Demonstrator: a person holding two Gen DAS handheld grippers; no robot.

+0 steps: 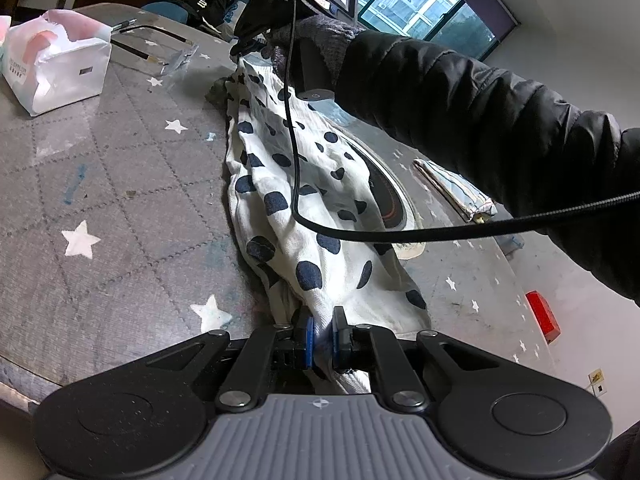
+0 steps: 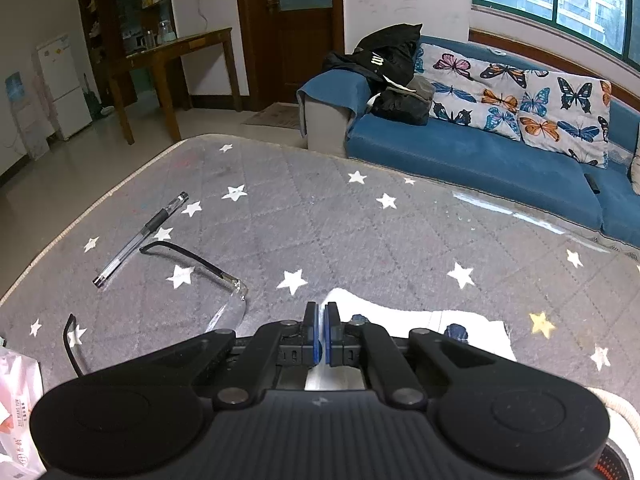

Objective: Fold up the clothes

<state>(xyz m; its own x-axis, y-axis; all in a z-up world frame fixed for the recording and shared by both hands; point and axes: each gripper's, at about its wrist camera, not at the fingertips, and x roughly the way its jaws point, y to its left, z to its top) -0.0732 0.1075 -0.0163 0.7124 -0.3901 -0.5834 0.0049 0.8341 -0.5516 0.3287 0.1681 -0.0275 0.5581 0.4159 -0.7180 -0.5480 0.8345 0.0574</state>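
While the left hand-held gripper (image 1: 322, 330) clamps its blue-padded fingers on the near end of the white cotton garment with dark blue spots (image 1: 296, 184), the cloth runs away from it in a long bunched strip across the grey quilted tabletop with white stars (image 1: 120, 184). At the far end of that strip the right hand-held gripper (image 1: 244, 46) meets the cloth, carried by a hand in a grey knitted glove (image 1: 320, 40) and a black padded sleeve (image 1: 480, 120). In the right wrist view its fingers (image 2: 321, 330) stand pressed nearly together, with white spotted fabric visible just below and to the right of them; whether cloth sits between the pads cannot be told there. A black cable (image 1: 294, 128) hangs across the garment. On the tabletop also lie a clear ballpoint pen (image 2: 140, 236), thin black-armed spectacles (image 2: 192, 276) and a white paper packet (image 1: 56, 68). A blue sofa with butterfly cushions (image 2: 480, 160) stands beyond.
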